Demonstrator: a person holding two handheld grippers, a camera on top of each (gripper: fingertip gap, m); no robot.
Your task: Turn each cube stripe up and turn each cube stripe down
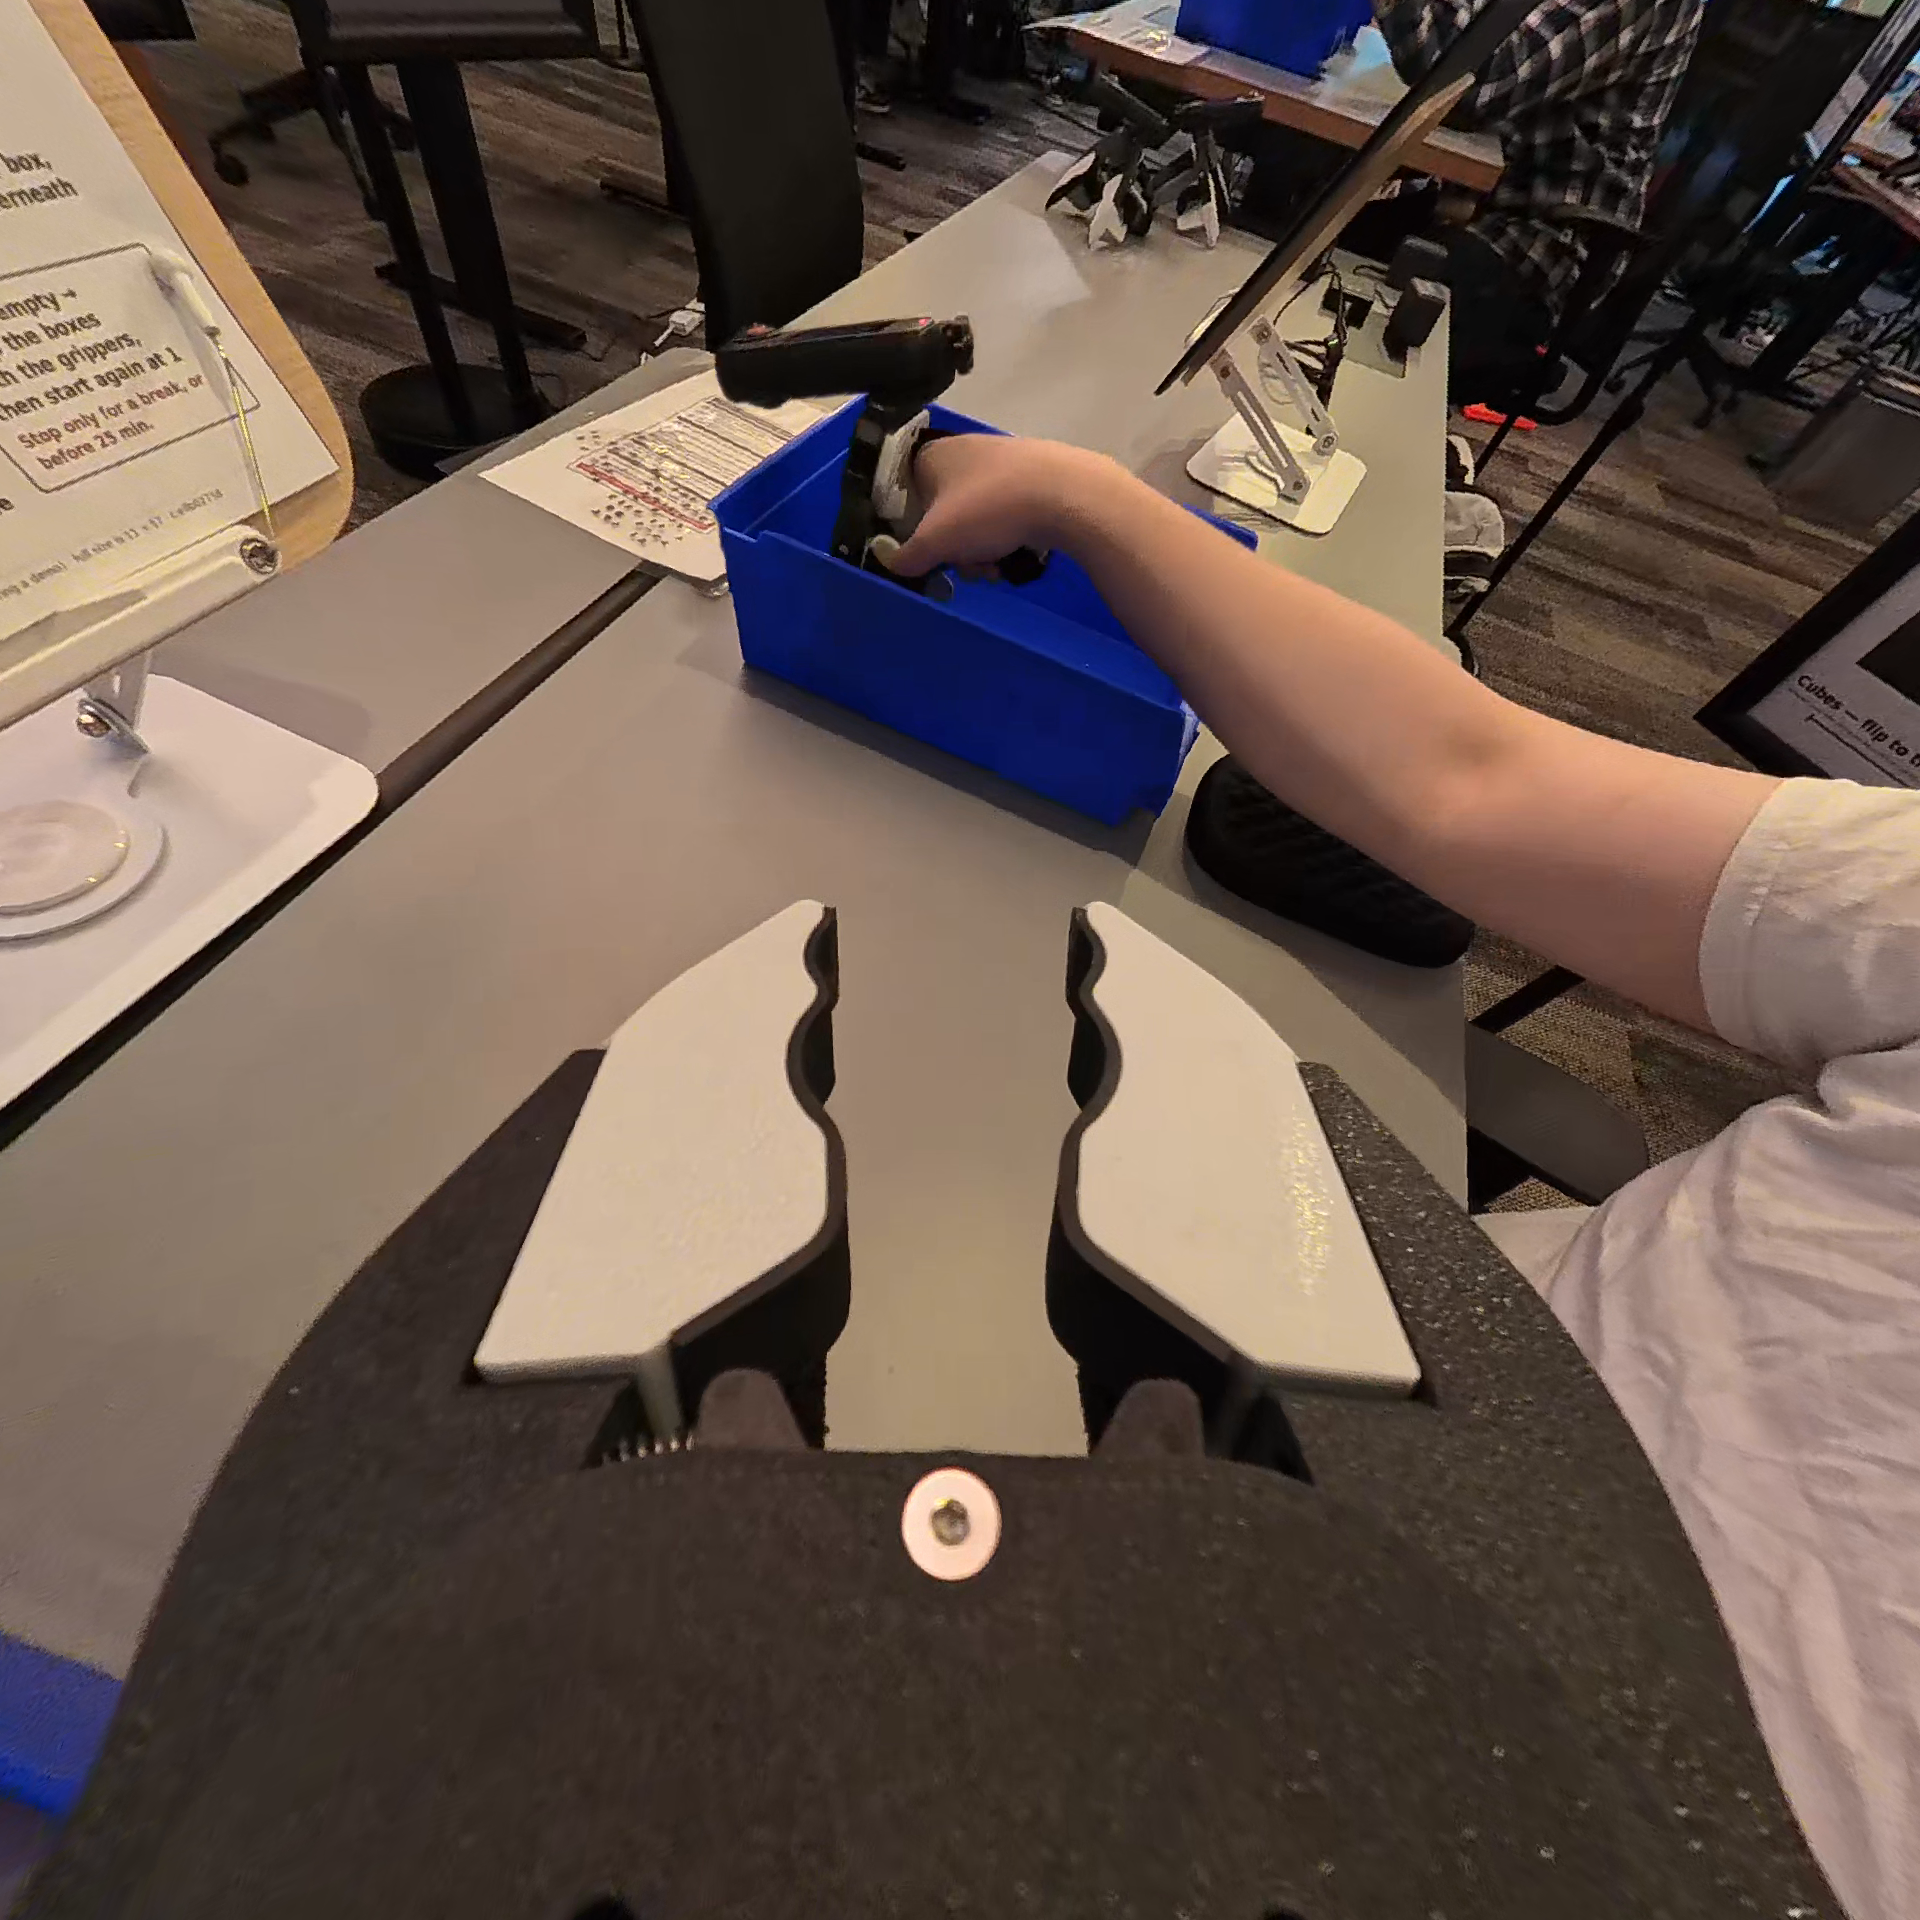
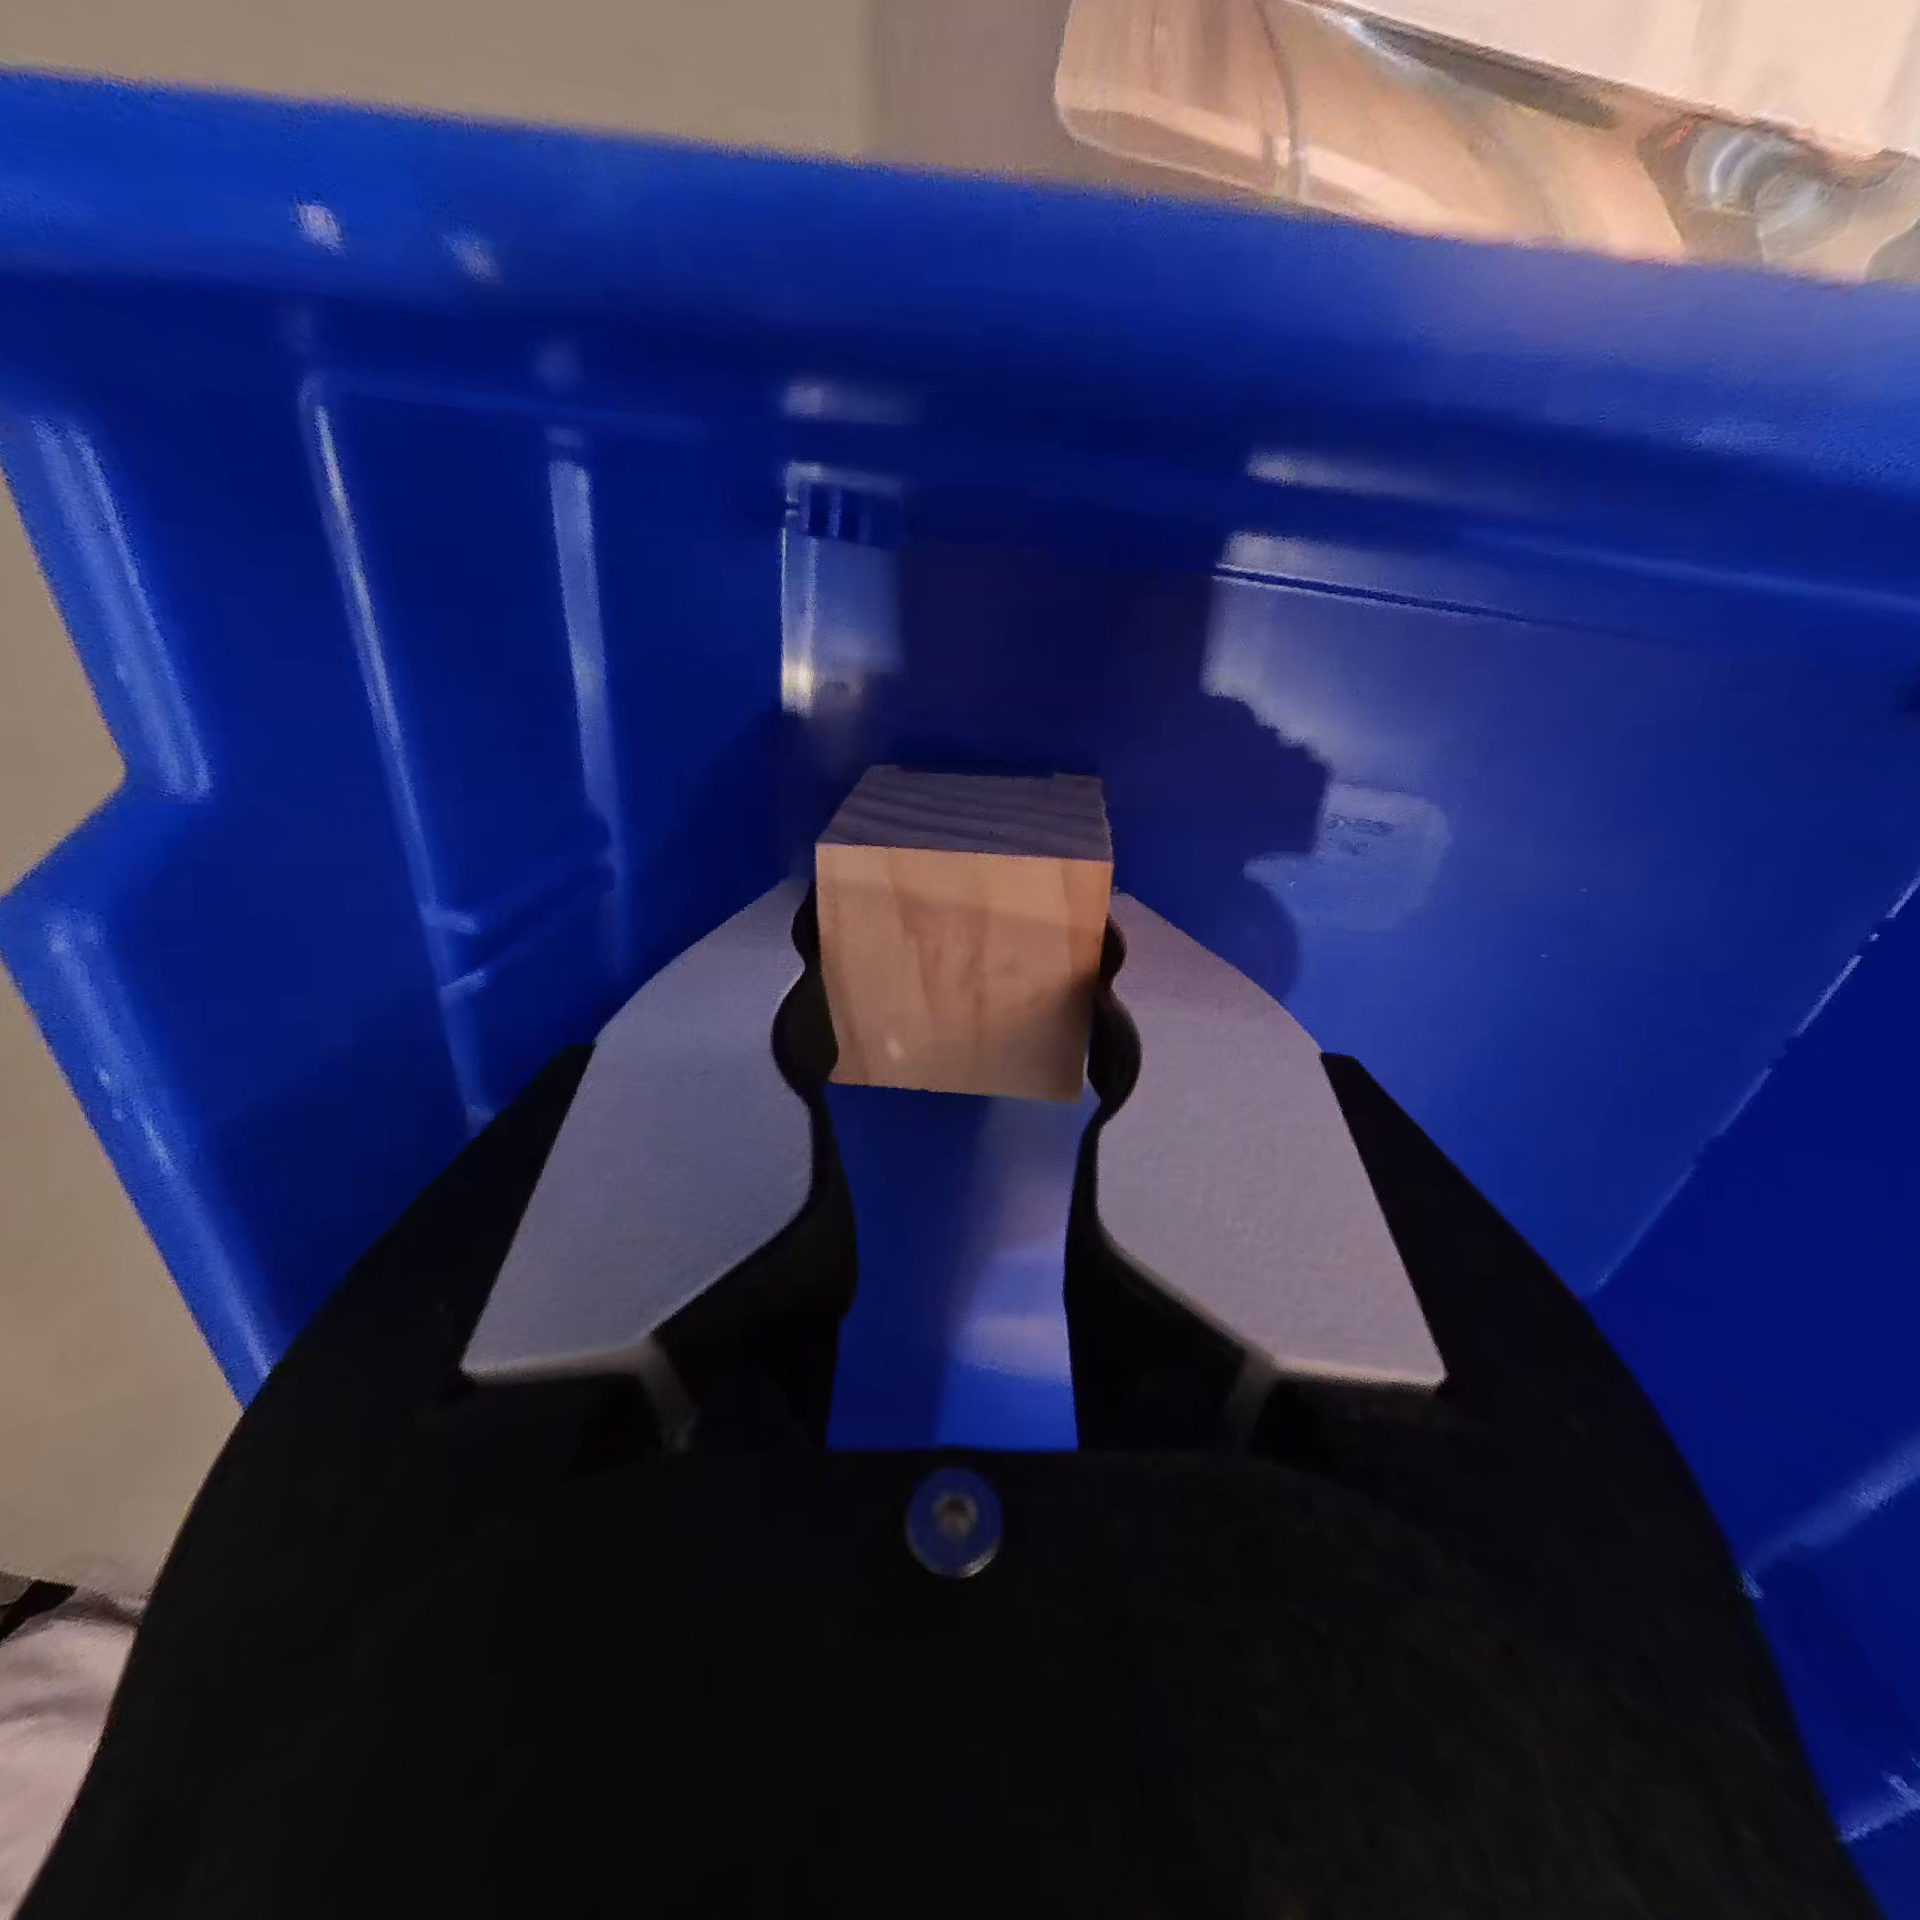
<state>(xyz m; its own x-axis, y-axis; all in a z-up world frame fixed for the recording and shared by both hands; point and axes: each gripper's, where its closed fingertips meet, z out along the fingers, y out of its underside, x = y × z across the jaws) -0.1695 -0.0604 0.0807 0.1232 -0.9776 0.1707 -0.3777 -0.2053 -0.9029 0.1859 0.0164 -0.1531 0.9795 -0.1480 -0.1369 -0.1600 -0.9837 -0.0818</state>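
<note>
Wooden cube [image 2: 961, 977] sits clamped in the right tool [image 2: 958, 997] inside the blue bin [image 2: 1455, 436], seemingly stripeless; left tool [image 1: 951, 935] gapes empty over the counter [image 1: 520, 935].

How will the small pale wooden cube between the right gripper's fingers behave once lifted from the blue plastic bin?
The small pale wooden cube looks rigid, so it probably won't deform in the right gripper. Its flat sides meet both pads squarely, so slipping seems unlikely. Set back in the blue plastic bin, it should rest flat rather than roll.
</note>
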